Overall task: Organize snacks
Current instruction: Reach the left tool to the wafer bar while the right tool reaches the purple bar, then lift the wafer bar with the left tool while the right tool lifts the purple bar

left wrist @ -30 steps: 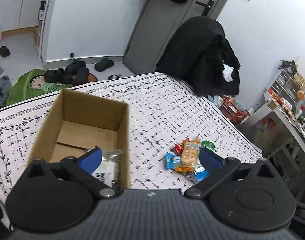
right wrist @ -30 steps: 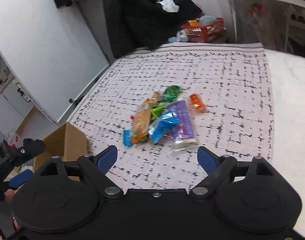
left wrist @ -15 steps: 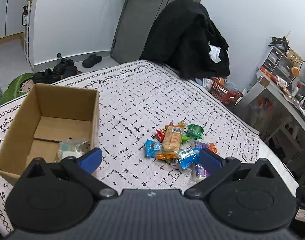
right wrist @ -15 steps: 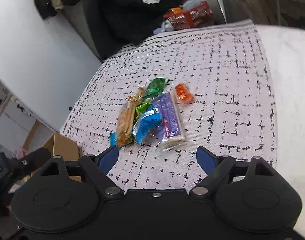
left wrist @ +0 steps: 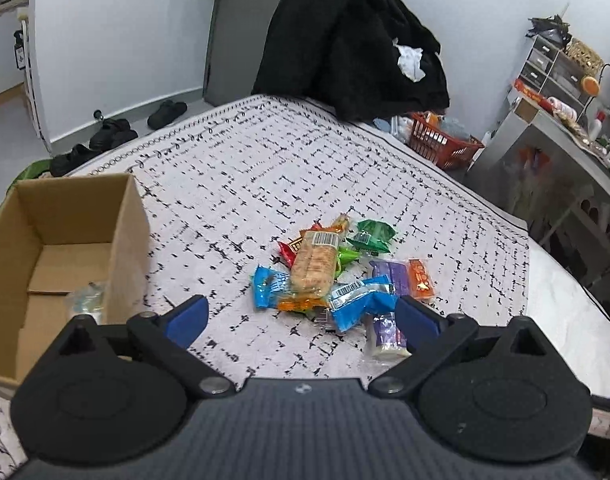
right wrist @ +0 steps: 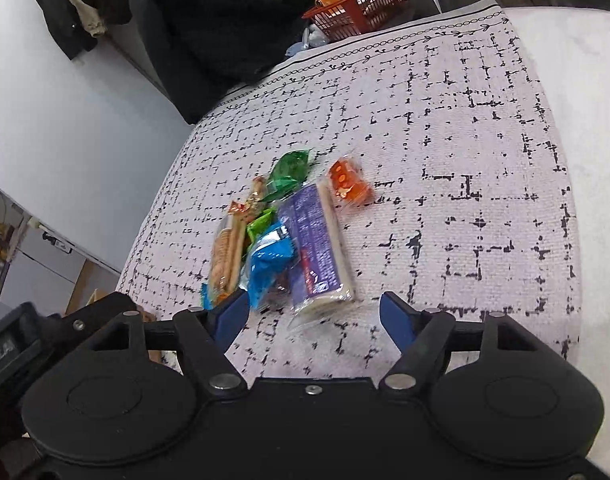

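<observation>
A pile of wrapped snacks (left wrist: 333,268) lies on the patterned cloth (left wrist: 305,168): a cracker pack (left wrist: 315,266), blue packs (left wrist: 361,300), a green pack (left wrist: 373,236), a purple pack (right wrist: 319,248) and an orange pack (right wrist: 349,182). An open cardboard box (left wrist: 61,256) stands at the left with a clear-wrapped snack (left wrist: 87,300) inside. My left gripper (left wrist: 301,318) is open and empty, just short of the pile. My right gripper (right wrist: 315,316) is open and empty, its fingers either side of the purple pack's near end.
A black coat (left wrist: 357,36) hangs over a chair at the far edge. A red basket (left wrist: 443,146) sits on the floor beyond. Shoes (left wrist: 113,132) lie on the floor at the left. A shelf unit (left wrist: 565,132) stands at the right. The cloth's right edge meets bare white surface (right wrist: 593,160).
My left gripper has swung right from over the box toward the snack pile. My right gripper has moved closer to the pile, onto the purple pack's end.
</observation>
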The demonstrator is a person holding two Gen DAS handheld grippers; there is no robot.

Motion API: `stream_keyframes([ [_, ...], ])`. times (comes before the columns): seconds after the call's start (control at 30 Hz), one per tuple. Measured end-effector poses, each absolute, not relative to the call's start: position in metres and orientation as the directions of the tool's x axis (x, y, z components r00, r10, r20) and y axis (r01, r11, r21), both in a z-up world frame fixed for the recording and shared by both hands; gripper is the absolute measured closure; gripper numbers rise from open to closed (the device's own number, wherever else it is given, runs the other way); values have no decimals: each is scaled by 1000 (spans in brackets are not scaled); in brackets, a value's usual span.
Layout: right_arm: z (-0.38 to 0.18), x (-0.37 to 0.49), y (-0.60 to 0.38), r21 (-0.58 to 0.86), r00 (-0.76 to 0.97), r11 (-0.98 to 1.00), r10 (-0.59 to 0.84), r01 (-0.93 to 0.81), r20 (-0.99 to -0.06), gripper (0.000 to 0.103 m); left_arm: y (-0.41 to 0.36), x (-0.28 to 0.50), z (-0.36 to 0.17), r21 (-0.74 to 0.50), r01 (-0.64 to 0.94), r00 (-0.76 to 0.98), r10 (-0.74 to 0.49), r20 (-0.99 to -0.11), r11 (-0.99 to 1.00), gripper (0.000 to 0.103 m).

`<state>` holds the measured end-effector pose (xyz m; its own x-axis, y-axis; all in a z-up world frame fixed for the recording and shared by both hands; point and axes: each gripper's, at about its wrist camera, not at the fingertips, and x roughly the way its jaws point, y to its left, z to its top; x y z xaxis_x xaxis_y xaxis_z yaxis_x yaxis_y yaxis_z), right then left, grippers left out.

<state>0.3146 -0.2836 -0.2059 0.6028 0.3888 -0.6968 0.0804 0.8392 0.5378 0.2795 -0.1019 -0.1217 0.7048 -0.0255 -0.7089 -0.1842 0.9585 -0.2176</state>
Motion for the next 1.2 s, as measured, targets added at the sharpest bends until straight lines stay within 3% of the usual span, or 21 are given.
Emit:
stream_keyframes([
  [0.3, -223, 337, -283, 516, 573, 853, 387, 73, -722, 39, -110, 316, -140, -198, -189, 678, -18, -735, 962, 22],
  [0.43, -229, 343, -276, 494, 561, 868, 385, 49, -733, 39, -112, 335, -152, -199, -193, 660, -23, -751, 961, 35],
  [1.0, -233, 351, -245, 311, 591, 949, 282, -56, -755, 39, -107, 386, -196, -213, -231, 597, -35, -802, 949, 42],
  [1.1, -235, 351, -241, 279, 599, 958, 260, -62, -758, 43, -105, 386, -203, -225, -230, 585, -50, -810, 947, 49],
  [1.2, -235, 350, -240, 252, 613, 966, 238, -65, -754, 54, -101, 384, -203, -235, -226, 583, -63, -810, 945, 69],
])
